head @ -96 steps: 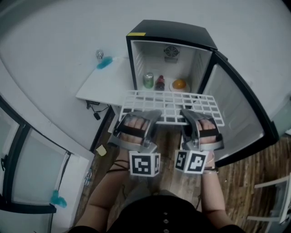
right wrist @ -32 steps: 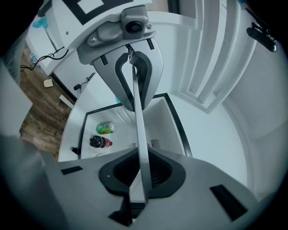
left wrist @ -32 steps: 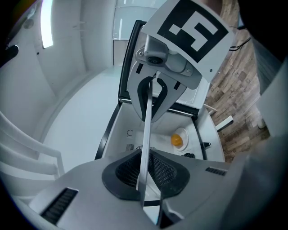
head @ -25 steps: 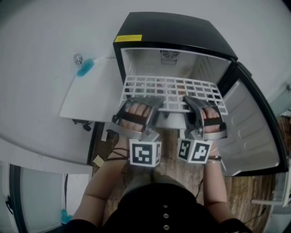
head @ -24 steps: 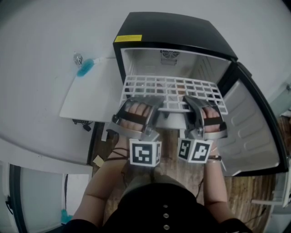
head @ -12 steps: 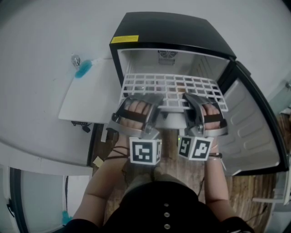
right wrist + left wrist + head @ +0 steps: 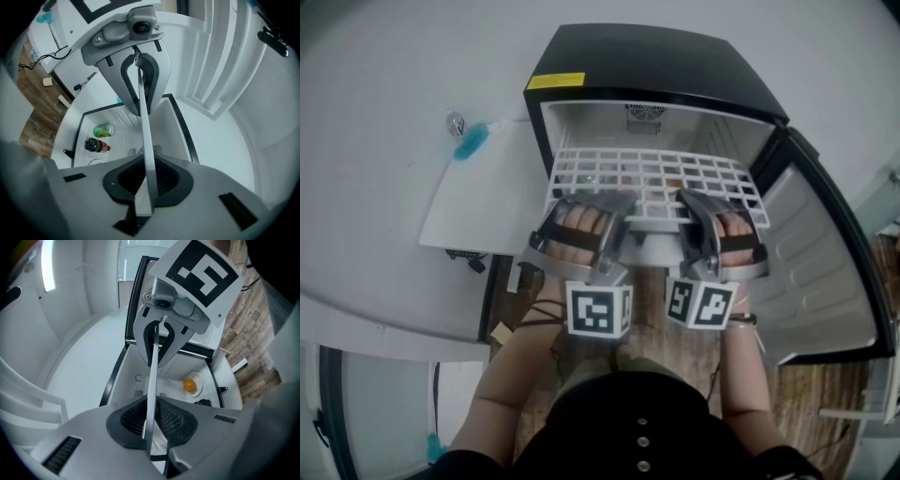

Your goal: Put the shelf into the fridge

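Note:
A white wire shelf (image 7: 656, 178) is held level at the mouth of the open black fridge (image 7: 647, 61), with its far part over the fridge interior. My left gripper (image 7: 612, 208) is shut on the shelf's near edge at the left. The right gripper (image 7: 692, 206) is shut on the same edge further right. In the left gripper view the shelf (image 7: 151, 376) runs edge-on between the pads of my left gripper (image 7: 150, 416). The right gripper view shows the shelf (image 7: 144, 140) pinched in my right gripper (image 7: 145, 180) the same way.
The fridge door (image 7: 825, 272) stands open to the right. Inside are an orange on a plate (image 7: 189, 385), a green can (image 7: 104, 130) and a dark bottle (image 7: 96, 146). A white board (image 7: 483, 202) with a blue item (image 7: 472, 142) lies left of the fridge, on wooden floor (image 7: 694, 361).
Since the earliest frame, both grippers have carried the shelf from in front of the fridge up into its opening. Over the last second almost nothing has shifted.

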Available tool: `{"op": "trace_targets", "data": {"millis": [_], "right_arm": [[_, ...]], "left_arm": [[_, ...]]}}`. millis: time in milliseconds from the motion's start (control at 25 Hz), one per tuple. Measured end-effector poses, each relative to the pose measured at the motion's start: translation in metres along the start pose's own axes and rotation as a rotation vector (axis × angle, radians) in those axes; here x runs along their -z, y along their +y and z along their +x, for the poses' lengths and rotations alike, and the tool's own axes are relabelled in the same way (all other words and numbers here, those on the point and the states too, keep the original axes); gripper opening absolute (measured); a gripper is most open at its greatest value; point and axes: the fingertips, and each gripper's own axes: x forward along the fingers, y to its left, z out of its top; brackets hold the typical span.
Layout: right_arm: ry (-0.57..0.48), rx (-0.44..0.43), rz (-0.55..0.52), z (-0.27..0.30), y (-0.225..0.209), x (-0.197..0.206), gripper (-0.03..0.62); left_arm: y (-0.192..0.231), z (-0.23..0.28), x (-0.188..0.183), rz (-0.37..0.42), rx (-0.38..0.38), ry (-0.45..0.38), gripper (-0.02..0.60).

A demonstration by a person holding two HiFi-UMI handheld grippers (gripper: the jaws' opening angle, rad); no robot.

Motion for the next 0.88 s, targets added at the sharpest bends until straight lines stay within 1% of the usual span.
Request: {"op": "trace_targets", "data": {"millis": [760,880], "right_arm": [[-0.007,0.02,0.004,0.0009,0.0034,0.0004,0.037],[-0.001,0.02,0.0,0.0017,0.0044,0.0005,0.038]], "left_arm": [[-0.0063,-0.0003,0.0009,0.007,0.002,0.005,0.038],[-0.0093,0.0011,0.0026,-0.001,0.012,0.004,0.038]]}}
